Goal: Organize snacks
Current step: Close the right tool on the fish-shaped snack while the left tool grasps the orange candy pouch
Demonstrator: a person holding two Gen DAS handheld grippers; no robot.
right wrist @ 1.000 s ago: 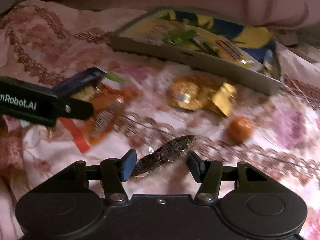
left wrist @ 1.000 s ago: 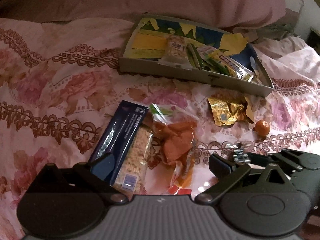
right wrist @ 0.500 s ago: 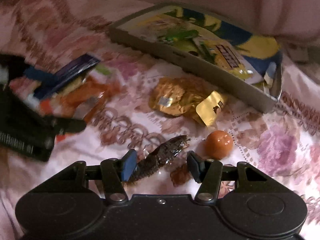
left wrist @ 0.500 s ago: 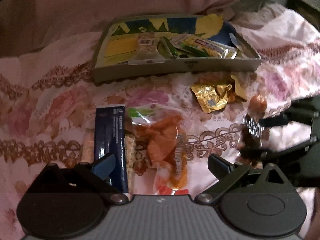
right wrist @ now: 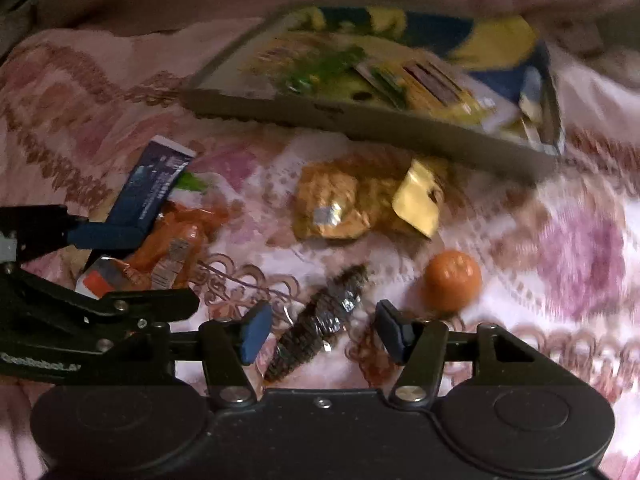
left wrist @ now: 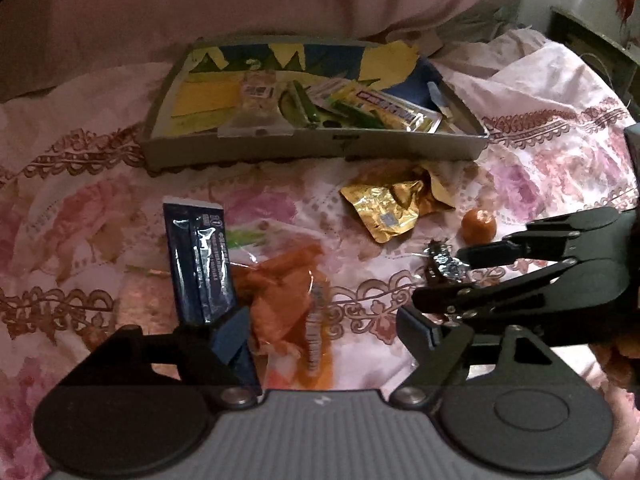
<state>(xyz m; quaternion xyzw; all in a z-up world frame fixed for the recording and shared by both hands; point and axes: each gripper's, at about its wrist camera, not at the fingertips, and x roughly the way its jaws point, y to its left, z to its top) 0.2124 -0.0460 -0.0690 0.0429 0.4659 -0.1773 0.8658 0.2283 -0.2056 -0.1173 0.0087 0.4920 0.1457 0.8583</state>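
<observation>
Snacks lie on a floral bedsheet in front of a shallow cardboard tray (left wrist: 248, 148) holding several packets. My left gripper (left wrist: 324, 332) is open over an orange snack bag (left wrist: 284, 300), with a dark blue packet (left wrist: 200, 264) at its left finger. My right gripper (right wrist: 322, 330) is open around a dark foil-wrapped snack (right wrist: 320, 324), which lies between the fingers, untouched; it also shows in the left wrist view (left wrist: 442, 262). A gold foil pouch (left wrist: 388, 208) and a small orange fruit (right wrist: 452, 280) lie nearby.
A pink pillow (left wrist: 240, 8) lies behind the tray. Rumpled sheet rises at the right (left wrist: 560, 92). The left gripper's arm (right wrist: 80, 312) reaches in at the left of the right wrist view.
The left gripper has swung so the tray faces it squarely and moved closer to the orange bag. The right gripper has kept the dark foil snack between its open fingers while shifting slightly.
</observation>
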